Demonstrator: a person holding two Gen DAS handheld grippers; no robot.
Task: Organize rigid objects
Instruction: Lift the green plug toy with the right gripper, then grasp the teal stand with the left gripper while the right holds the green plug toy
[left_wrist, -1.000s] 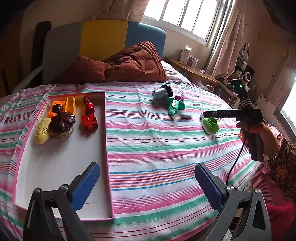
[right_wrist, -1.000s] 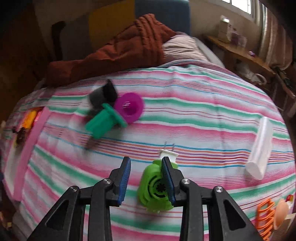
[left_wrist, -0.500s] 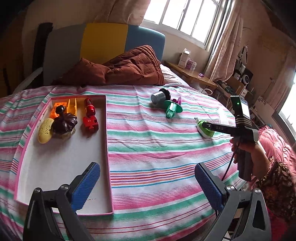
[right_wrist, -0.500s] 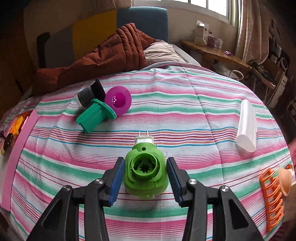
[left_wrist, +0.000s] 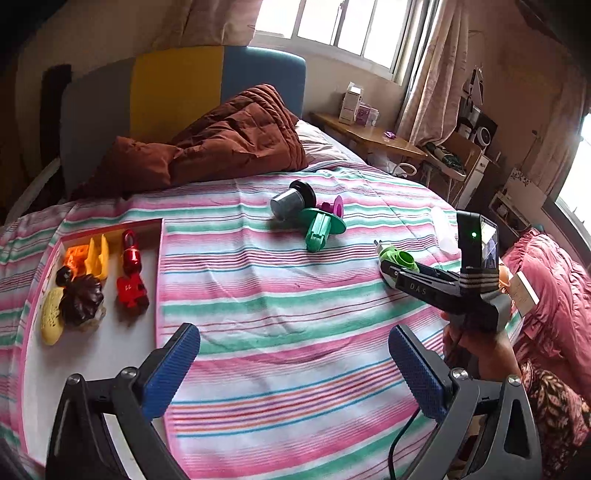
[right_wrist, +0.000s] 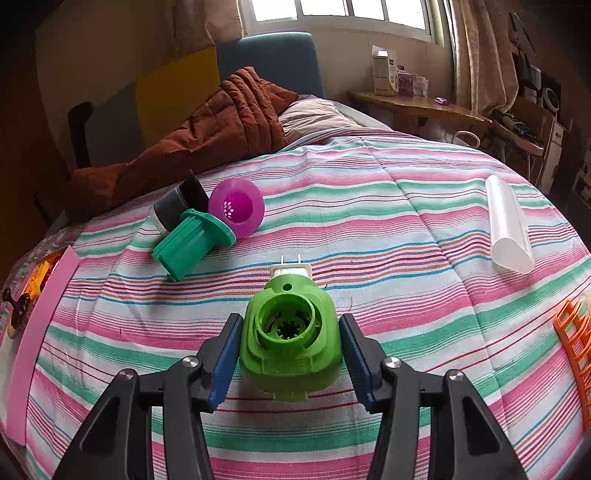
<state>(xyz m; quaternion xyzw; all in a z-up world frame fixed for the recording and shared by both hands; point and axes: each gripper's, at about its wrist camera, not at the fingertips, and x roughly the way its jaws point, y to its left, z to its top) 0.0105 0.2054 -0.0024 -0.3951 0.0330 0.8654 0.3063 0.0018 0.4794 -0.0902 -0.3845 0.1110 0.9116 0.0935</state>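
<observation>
1. Pink-rimmed tray (left_wrist: 159, 280) at the left edge of the striped bedspread (left_wrist: 280, 306). Its far end holds an orange piece (left_wrist: 75, 256), a yellow piece (left_wrist: 98, 256), a red toy (left_wrist: 130, 275), a dark brown ridged piece (left_wrist: 80, 303) and a pale yellow perforated piece (left_wrist: 51, 321), packed close. The near part of the tray floor is bare white.
2. Mid-bedspread toward the headboard: grey-black cylinder (right_wrist: 173, 206), teal flanged plug (right_wrist: 192, 243) and magenta perforated cup (right_wrist: 236, 210), touching in one cluster.
3. White tube (right_wrist: 508, 225) lies near the right edge; an orange grid piece (right_wrist: 576, 350) sits at the right edge, cut off by the frame.
4. Brown quilt (left_wrist: 221, 147) is heaped at the head end, well clear of the objects.
5. Green plug-in device (right_wrist: 291, 343) lies flat on the bedspread near the right edge, white pronged end pointing toward the headboard. Nothing blocks it.
6. Right gripper (right_wrist: 291, 354): jaws opening, roughly half spread, straddling the green device. A slim gap shows on the right side; on the left, pad and device look nearly touching. No squeeze visible.
7. Left gripper (left_wrist: 293, 369): jaws spread wide, nothing between them, over the near edge beside the tray.
</observation>
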